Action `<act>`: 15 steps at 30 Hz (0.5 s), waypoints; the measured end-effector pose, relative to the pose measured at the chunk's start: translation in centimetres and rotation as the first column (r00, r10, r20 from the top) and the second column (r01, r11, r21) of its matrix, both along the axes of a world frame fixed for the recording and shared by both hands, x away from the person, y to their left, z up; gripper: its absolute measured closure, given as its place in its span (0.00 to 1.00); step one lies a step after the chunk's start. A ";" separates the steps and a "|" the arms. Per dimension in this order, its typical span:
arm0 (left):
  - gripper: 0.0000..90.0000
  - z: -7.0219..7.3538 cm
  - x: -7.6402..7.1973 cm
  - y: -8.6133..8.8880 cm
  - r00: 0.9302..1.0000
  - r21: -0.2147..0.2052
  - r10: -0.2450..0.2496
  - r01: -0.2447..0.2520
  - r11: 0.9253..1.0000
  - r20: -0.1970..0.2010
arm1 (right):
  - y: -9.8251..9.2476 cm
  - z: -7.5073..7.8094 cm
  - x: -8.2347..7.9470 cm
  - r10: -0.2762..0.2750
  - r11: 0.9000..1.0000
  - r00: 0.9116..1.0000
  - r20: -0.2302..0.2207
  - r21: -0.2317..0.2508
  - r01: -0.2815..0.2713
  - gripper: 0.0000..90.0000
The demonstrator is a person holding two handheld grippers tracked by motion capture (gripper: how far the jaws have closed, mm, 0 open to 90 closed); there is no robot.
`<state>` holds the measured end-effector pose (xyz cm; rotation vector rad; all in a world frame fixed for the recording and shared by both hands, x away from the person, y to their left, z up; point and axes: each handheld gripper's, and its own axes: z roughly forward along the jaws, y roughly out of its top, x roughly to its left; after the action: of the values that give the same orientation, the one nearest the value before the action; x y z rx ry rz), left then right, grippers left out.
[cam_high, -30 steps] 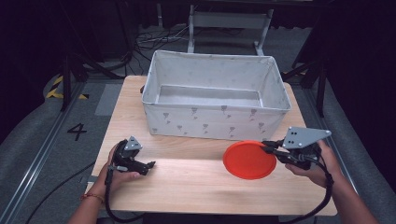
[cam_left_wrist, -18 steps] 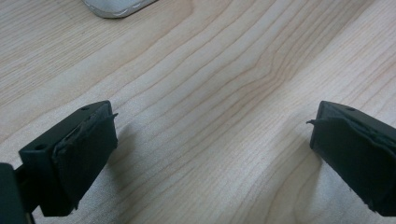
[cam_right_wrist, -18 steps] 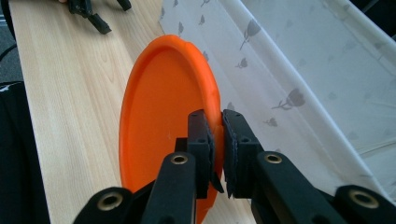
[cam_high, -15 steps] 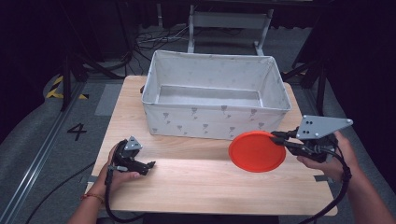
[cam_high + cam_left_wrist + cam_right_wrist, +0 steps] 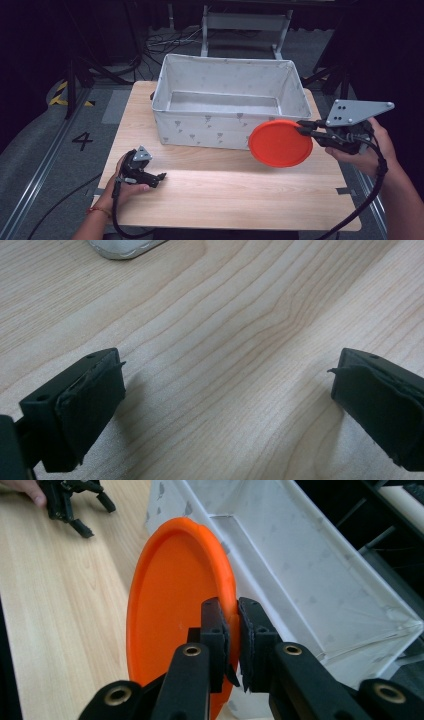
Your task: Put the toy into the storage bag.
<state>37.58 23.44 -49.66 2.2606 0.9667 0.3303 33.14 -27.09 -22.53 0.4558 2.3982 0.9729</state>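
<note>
An orange plate [image 5: 280, 143] hangs in the air by the front right corner of the white fabric bin [image 5: 227, 127]. My right gripper [image 5: 303, 131] is shut on the plate's right rim, and in the right gripper view the two pads [image 5: 214, 625] pinch the rim of the plate [image 5: 175, 610], which stands on edge there. My left gripper [image 5: 161, 176] rests on the wooden table [image 5: 230, 195] at the front left. Its jaws stand wide apart over bare wood, with nothing between the pads [image 5: 92, 400].
The bin stands across the back half of the table, and its inside [image 5: 320, 575] lies just right of the plate in the right gripper view. A corner of the bin [image 5: 125, 247] shows ahead of the left gripper. Dark floor, cables and stands surround the table.
My right gripper has lifted the orange plate off the table and carried it up and a little right, level with the bin's front wall. The left gripper has stayed put.
</note>
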 end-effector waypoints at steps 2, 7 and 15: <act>0.01 0.0 0.0 0.0 1.000 -0.001 0.000 0.000 1.000 0.000 | 0.1 0.6 0.3 -0.003 1.000 1.000 0.009 -0.008 0.003 0.92; 0.01 0.0 0.0 0.0 1.000 0.001 0.000 0.000 1.000 -0.001 | 0.5 1.9 1.4 -0.012 1.000 1.000 0.018 -0.020 0.012 0.92; 0.01 0.0 0.0 0.0 1.000 -0.001 0.001 -0.001 1.000 -0.001 | 1.3 3.9 3.0 -0.027 1.000 0.998 0.050 -0.010 0.028 0.92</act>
<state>37.57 23.44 -49.67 2.2592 0.9688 0.3291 36.19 -25.79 -18.66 0.4541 2.3460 0.9474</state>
